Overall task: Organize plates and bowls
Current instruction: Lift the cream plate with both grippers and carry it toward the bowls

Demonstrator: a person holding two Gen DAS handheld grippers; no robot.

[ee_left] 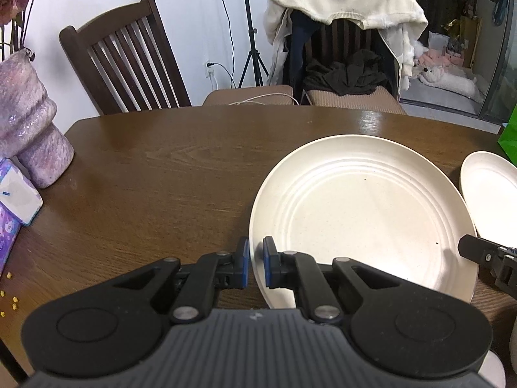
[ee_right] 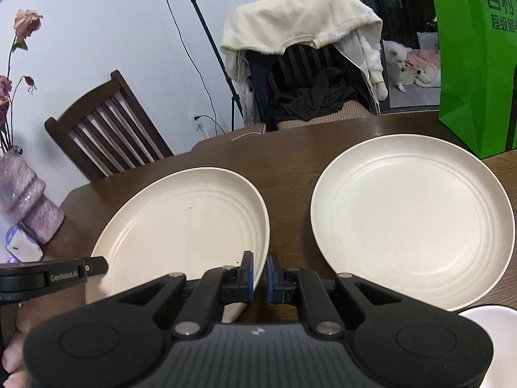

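A cream ridged plate [ee_left: 365, 213] is held at two opposite edges. My left gripper [ee_left: 255, 253] is shut on its left rim, which runs between the blue pads. My right gripper [ee_right: 260, 270] is shut on the right rim of the same plate [ee_right: 181, 226]. The plate looks tilted, its near edge off the table. Each gripper shows in the other's view: the right gripper [ee_left: 468, 247] at the plate's far side, the left gripper [ee_right: 95, 265] likewise. A second cream plate [ee_right: 410, 220] lies flat on the brown table [ee_left: 161, 168] to the right, partly seen as the second plate [ee_left: 491, 194].
A pink vase [ee_left: 29, 135] and tissue packs [ee_left: 16, 197] stand at the table's left. A green bag [ee_right: 478, 64] stands at the back right. A white dish [ee_right: 494, 339] sits near the bottom right. Two wooden chairs [ee_left: 129, 58] are behind the table, one draped with clothes.
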